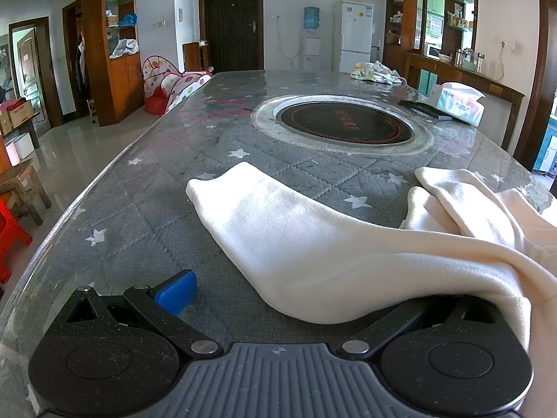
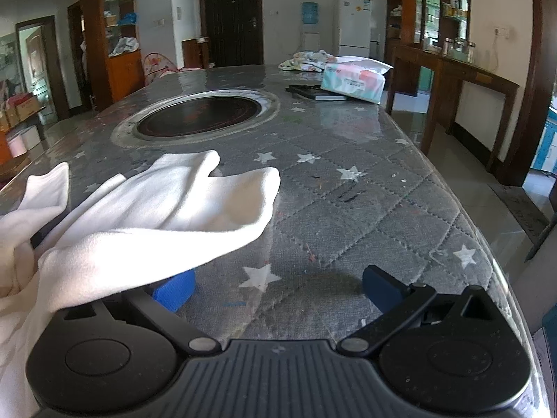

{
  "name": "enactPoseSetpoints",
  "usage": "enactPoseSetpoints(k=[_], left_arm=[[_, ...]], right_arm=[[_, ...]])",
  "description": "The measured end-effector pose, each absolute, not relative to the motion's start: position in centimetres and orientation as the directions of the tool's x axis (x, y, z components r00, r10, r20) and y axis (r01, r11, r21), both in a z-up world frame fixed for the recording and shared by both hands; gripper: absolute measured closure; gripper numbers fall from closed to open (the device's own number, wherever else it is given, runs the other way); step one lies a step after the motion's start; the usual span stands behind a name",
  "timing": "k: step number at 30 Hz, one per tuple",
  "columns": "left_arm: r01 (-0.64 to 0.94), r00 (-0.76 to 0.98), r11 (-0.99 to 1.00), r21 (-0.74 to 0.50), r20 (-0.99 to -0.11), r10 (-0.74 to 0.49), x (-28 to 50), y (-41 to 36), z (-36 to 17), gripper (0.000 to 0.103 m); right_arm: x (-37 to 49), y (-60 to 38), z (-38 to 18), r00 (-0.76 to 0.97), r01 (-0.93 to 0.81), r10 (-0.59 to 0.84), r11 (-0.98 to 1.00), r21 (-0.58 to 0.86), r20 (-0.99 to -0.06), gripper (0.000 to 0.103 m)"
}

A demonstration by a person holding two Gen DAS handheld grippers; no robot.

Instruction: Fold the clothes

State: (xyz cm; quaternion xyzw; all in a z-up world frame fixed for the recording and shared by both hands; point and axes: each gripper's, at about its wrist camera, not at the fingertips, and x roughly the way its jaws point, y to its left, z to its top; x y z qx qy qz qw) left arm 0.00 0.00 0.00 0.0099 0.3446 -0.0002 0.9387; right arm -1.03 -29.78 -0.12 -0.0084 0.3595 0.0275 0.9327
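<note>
1. Shelving of dark wood (image 1: pixel 118 35) stands at the upper left of the left wrist view, with a spotted play tent (image 1: pixel 174 83) on the floor beside it.
2. Left hand-held gripper (image 1: pixel 289 299), at the bottom of that view, has its jaws spread wide; only its left blue pad (image 1: pixel 175 294) shows, and the right one is hidden under cloth, gripping nothing.
3. Cream-white garment (image 1: pixel 313 244) lies on the table (image 1: pixel 139 209), a quilted grey star-print cover, filling the lower middle and right of the frame and draping over the gripper's right side.
4. Round black hotplate (image 1: pixel 344 122) is sunk into the table beyond the garment; a tissue pack (image 1: pixel 459 101) sits at the upper right.
5. Right hand-held gripper (image 2: pixel 278 291) is likewise wide open and holds nothing; in its view the garment covers the lower left, over its left finger.
</note>
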Motion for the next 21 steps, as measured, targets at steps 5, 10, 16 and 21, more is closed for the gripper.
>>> enactPoseSetpoints(k=[5, 10, 16, 21], left_arm=[[0.001, 0.749, 1.000, 0.027, -0.662, 0.017, 0.0, -0.1, 0.1, 0.000], [-0.016, 0.744, 1.000, 0.023, -0.667, 0.027, -0.9, 0.0, 0.0, 0.000], [-0.025, 0.727, 1.000, 0.014, -0.687, 0.028, -2.7, 0.5, 0.7, 0.000], [-0.030, 0.713, 1.000, 0.007, -0.701, 0.027, -4.0, 0.5, 0.9, 0.000]], right_arm=[[-1.5, -29.7, 0.1, 0.739, -0.015, 0.007, 1.000, -0.005, -0.674, 0.000], [-3.3, -30.9, 1.3, 0.756, -0.021, 0.015, 1.000, -0.001, -0.655, 0.000], [-4.9, -30.9, 2.3, 0.753, -0.039, 0.053, 0.999, 0.037, -0.656, 0.000], [-6.1, -30.2, 3.1, 0.766, -0.060, 0.069, 0.998, 0.035, -0.640, 0.000]])
